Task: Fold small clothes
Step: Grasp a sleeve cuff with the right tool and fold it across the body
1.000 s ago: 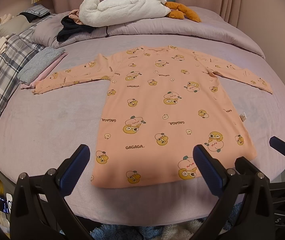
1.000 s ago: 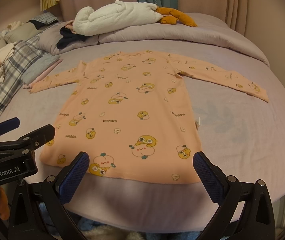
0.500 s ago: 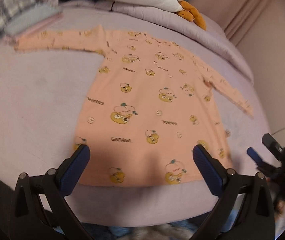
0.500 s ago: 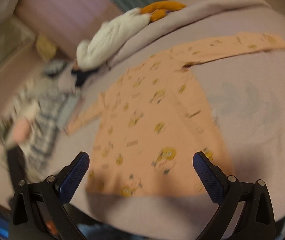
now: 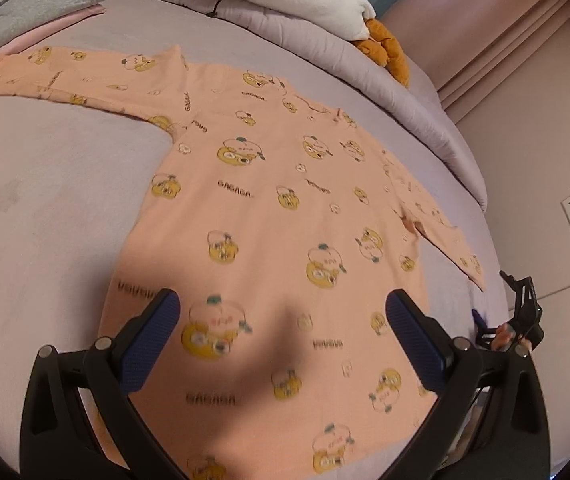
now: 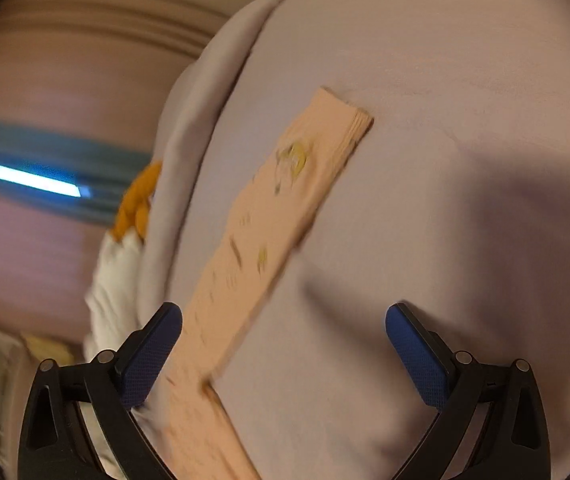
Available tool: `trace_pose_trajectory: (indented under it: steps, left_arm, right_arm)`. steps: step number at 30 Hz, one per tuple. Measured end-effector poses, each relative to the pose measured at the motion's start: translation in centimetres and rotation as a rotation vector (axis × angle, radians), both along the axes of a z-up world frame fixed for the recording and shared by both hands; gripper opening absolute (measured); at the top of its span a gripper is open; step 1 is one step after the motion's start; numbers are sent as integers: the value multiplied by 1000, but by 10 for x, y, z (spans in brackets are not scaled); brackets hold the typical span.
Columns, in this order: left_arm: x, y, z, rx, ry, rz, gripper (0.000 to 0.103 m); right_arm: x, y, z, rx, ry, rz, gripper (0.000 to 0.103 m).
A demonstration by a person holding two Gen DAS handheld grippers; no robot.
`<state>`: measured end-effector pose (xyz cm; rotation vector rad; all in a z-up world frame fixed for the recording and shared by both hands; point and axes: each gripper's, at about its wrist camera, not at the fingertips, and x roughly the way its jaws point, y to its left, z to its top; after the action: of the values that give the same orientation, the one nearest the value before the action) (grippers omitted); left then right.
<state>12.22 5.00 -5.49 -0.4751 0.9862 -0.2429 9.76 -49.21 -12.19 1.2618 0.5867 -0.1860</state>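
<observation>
The peach printed top [image 5: 277, 216] lies flat and face up on the lavender bed [image 5: 45, 208], filling the centre of the left wrist view. One sleeve extends toward the upper left of the frame, ending just beside a folded grey garment [image 5: 33, 12]. The other sleeve [image 6: 285, 208] runs to the right edge of that view and appears in the right wrist view as a diagonal strip from the lower centre to the upper right.

Risks from this position:
- A claw that closes too deep is likely to pinch the bed cover together with the sleeve, dragging both and wrinkling the body panel.
- A grip on one fabric layer only would probably let the sleeve twist as it is carried across, giving an uneven fold.
- The right wrist view is motion-blurred; a fast approach may overshoot the cuff [image 6: 349, 116].
- Lifting the sleeve high could shift the whole top, as nothing weighs it down.

Claw state:
- Left claw [image 5: 281, 344]: fingers wide apart, above the lower part of the top, holding nothing. Contact with the fabric cannot be confirmed.
- Right claw [image 6: 283, 354]: fingers wide apart and empty. The sleeve passes next to its left finger [image 6: 153, 356]; touching cannot be confirmed.
</observation>
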Motion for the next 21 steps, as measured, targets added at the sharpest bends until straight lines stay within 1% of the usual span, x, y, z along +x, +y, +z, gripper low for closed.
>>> trace_pose_trajectory:
  steps: [1, 3, 5, 6, 7, 8, 9, 10, 11, 12, 13, 14, 15, 16, 17, 18, 19, 21]
  left_arm:
    - [5, -2, 0, 3, -2, 5, 103]
    - [11, 0, -3, -20, -9, 8, 103]
    - [17, 0, -4, -49, -9, 20, 103]
    - [22, -1, -5, -47, -6, 27, 103]
    - [25, -1, -5, -41, -5, 35, 103]
    - [29, -1, -6, -35, -4, 40, 103]
    - [31, 0, -6, -30, -2, 46, 103]
    - [33, 2, -6, -27, 0, 54, 103]
    - [34, 3, -6, -25, 0, 58, 103]
    - [34, 7, -6, -20, 0, 67, 103]
    - [34, 10, -6, -14, -1, 74, 103]
    - [35, 15, -6, -5, 0, 85, 103]
    - [35, 19, -6, 1, 1, 93, 103]
    - [36, 23, -6, 6, 1, 100, 103]
    - [37, 29, -6, 10, 1, 109, 103]
    - [37, 35, -6, 10, -1, 119, 103]
    - [38, 39, -5, 10, -3, 124, 103]
    - [40, 50, -5, -3, -6, 139, 103]
  right_arm:
    - [5, -3, -3, 18, -7, -15, 98]
    - [18, -7, -3, 34, -22, -42, 93]
    - [35, -10, -6, 61, -58, -68, 76]
    - [42, -8, -13, 85, -56, -74, 72]
    - [49, -7, -16, 97, -48, -78, 65]
    - [58, -5, -16, 91, -37, -77, 57]
    - [65, -5, -13, 76, -32, -78, 54]
    - [70, -9, -11, 65, -33, -81, 44]
    - [71, -11, -12, 58, -36, -86, 28]
    - [71, -15, -13, 51, -22, -108, 19]
    - [68, -20, -16, 50, -5, -130, 6]
    - [67, -20, -18, 53, 17, -159, 6]
    - [76, -16, -16, 45, 15, -160, 6]
    - [79, -13, -9, -1, 21, -155, 6]
    - [84, -6, 8, -97, 25, -133, 6]
    - [86, -2, 18, -150, 18, -112, 6]
    - [90, 9, 40, -243, -5, -69, 6]
    - [103, 50, 88, -419, -45, 33, 6]
